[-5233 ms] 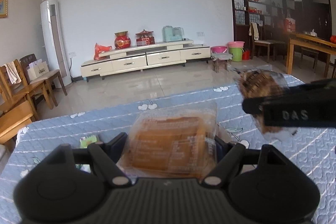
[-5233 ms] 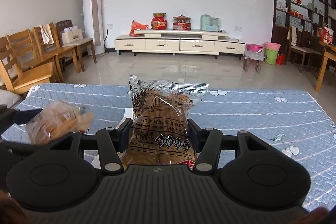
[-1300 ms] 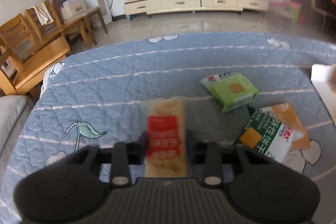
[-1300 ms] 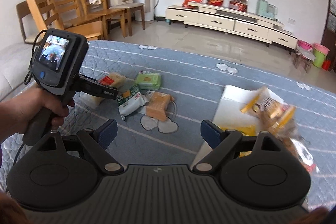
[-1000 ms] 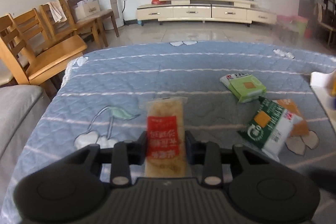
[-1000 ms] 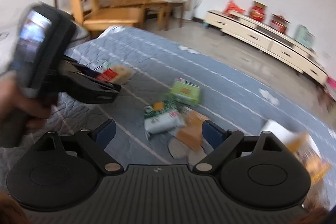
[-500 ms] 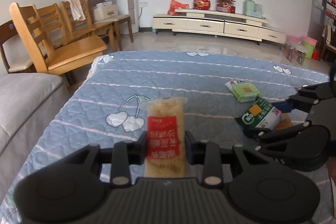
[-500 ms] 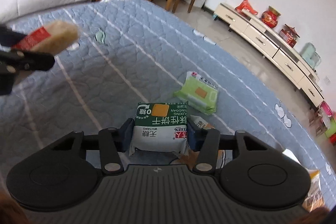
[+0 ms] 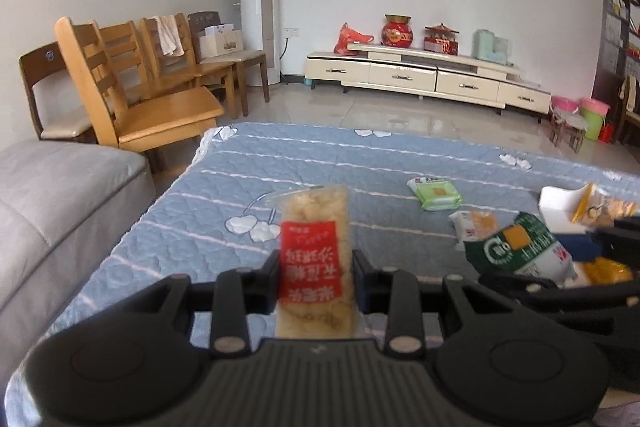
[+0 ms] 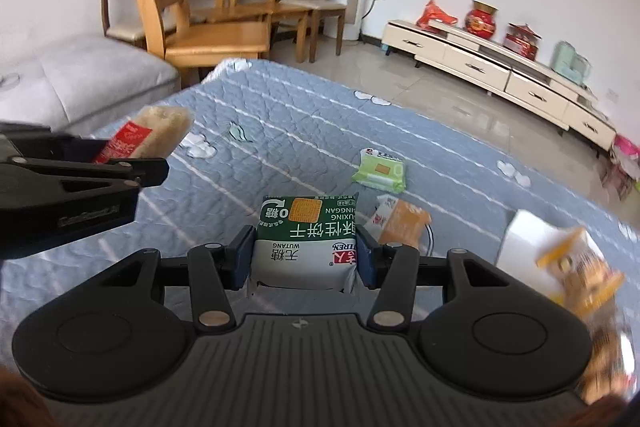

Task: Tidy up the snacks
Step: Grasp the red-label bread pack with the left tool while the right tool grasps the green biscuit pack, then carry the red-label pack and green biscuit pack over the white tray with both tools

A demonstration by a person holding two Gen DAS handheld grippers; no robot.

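Note:
My left gripper (image 9: 315, 277) is shut on a clear rice-cracker packet with a red label (image 9: 315, 259), held above the blue quilted cloth (image 9: 320, 163). My right gripper (image 10: 305, 253) is shut on a green-and-white biscuit pack (image 10: 306, 235), lifted off the cloth; that pack (image 9: 520, 247) also shows at the right of the left wrist view. In the right wrist view the left gripper (image 10: 132, 163) holds the cracker packet (image 10: 154, 133) at the left. A light green pack (image 10: 380, 171) and an orange pack (image 10: 402, 221) lie on the cloth. A white box (image 10: 528, 239) at the right holds yellow snack bags (image 10: 580, 275).
A grey cushion (image 9: 52, 195) borders the cloth on the left. Wooden chairs (image 9: 152, 95) stand behind it. A low TV cabinet (image 9: 428, 79) runs along the far wall beside a tall white air conditioner (image 9: 262, 3).
My right gripper closed on the green-and-white biscuit pack and raised it off the cloth. My left gripper rose with the cracker packet and drew back from the snacks.

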